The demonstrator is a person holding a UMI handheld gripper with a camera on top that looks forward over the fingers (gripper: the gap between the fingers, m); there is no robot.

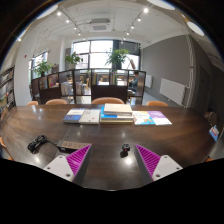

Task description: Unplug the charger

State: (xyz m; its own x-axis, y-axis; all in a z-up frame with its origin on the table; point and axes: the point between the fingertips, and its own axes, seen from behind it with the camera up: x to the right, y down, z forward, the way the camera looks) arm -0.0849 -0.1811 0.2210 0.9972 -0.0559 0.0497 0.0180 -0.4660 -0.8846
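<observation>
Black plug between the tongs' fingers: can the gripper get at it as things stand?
Probably yes. The gripper is open, and the small black plug lies on the bare table just ahead, between the fingers, nothing blocking it. Whether it is the charger is unclear.

The worktop (110,135) is dark brown wood with a glossy sheen, and the tool (112,160) carries magenta pads (76,157) crossed by fine diagonal ribbing, set on white finger bodies. A row of books (116,117) shows blue, white, yellow, red and green covers, while a black cable (40,144) lies by the pads. Beyond, green plants (118,57) stand against bright windows and a white wall (172,62).
</observation>
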